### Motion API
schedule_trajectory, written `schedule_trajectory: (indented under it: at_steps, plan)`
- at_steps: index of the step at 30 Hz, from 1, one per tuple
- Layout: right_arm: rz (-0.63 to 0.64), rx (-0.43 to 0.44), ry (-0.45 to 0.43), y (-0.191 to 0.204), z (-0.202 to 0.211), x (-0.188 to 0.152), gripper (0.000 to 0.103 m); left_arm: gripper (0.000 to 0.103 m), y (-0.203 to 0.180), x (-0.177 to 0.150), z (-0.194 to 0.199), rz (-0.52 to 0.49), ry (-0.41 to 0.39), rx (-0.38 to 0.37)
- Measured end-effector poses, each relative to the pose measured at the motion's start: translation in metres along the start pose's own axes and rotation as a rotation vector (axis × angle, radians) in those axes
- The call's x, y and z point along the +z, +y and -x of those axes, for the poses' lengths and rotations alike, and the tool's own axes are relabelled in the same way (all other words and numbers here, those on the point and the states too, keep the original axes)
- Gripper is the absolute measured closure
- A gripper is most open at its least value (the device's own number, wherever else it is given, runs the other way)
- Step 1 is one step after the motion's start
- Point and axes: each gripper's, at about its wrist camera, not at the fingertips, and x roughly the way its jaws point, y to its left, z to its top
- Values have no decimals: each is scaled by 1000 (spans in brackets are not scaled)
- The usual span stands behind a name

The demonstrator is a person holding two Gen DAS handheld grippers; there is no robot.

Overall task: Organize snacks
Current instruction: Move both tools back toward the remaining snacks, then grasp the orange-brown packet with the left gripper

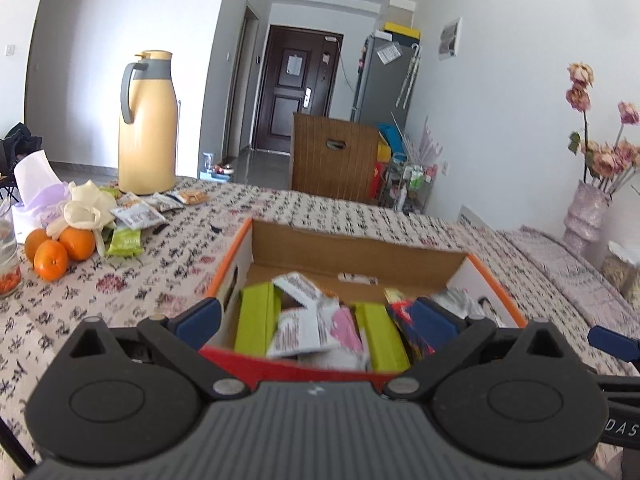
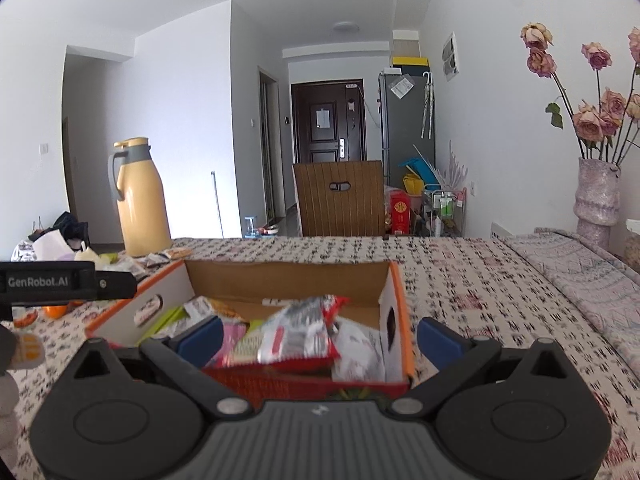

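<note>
An open cardboard box with orange rim sits on the patterned tablecloth, holding several snack packets. Green bars, white packets and a pink one lie inside. My left gripper hovers open over the box's near-left corner, left finger outside the wall. My right gripper is open over the near-right corner, right finger outside the wall. A blurred red-and-silver packet lies atop the pile between its fingers, untouched. More loose snack packets lie at the table's far left.
A yellow thermos jug stands at the back left beside tissues, oranges and a glass jar. A vase of dried roses stands far right. A wooden chair is behind the table.
</note>
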Motion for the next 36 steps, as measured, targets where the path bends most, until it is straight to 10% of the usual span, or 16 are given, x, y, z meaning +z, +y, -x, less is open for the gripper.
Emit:
schedule_trajectory:
  at_steps: [23,36]
  plan:
    - [-80,-74,140,-41,55,-87,0,0,-35,-91,4,-59,304,-5]
    - [-118,-69,171,-50,59,-101,0,0,-56,-115,0,-139,325,46]
